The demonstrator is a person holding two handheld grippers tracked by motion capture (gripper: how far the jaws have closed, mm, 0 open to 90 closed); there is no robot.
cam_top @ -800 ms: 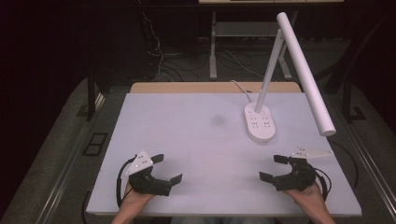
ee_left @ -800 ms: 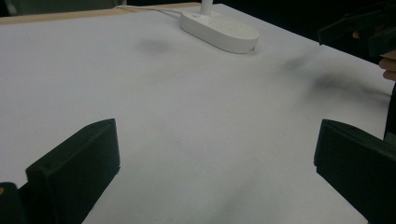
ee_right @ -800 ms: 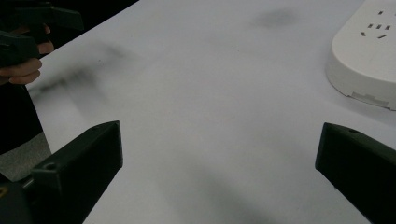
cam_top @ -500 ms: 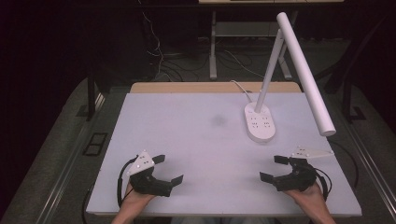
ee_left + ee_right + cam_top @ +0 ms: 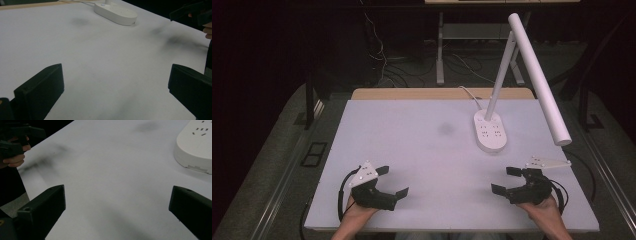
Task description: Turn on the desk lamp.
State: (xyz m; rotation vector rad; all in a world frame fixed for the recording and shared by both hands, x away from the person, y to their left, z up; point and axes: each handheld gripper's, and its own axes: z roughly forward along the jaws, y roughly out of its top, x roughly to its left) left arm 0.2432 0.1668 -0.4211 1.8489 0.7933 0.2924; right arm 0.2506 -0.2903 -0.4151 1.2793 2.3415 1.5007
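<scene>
My left gripper (image 5: pixel 392 181) rests near the front left of the white table (image 5: pixel 412 140), jaws wide apart with nothing between them. My right gripper (image 5: pixel 507 180) sits near the front right, also open and empty. In the left gripper view only bare tabletop (image 5: pixel 105 65) lies between the jaws, and the other gripper (image 5: pixel 192 12) shows at the top right. In the right gripper view the jaws frame bare table (image 5: pixel 112 177), and the other hand with its gripper (image 5: pixel 15 145) shows at the top left.
A white desk lamp stands at the back right on an oval base (image 5: pixel 490 130) with sockets, its long tube head (image 5: pixel 539 80) reaching out above my right gripper. The base appears in both gripper views (image 5: pixel 115 13) (image 5: pixel 195 147). A faint dark smudge (image 5: pixel 446 128) marks the table's middle.
The left gripper has shifted slightly; the right gripper has stayed where it was. Both remain open.
</scene>
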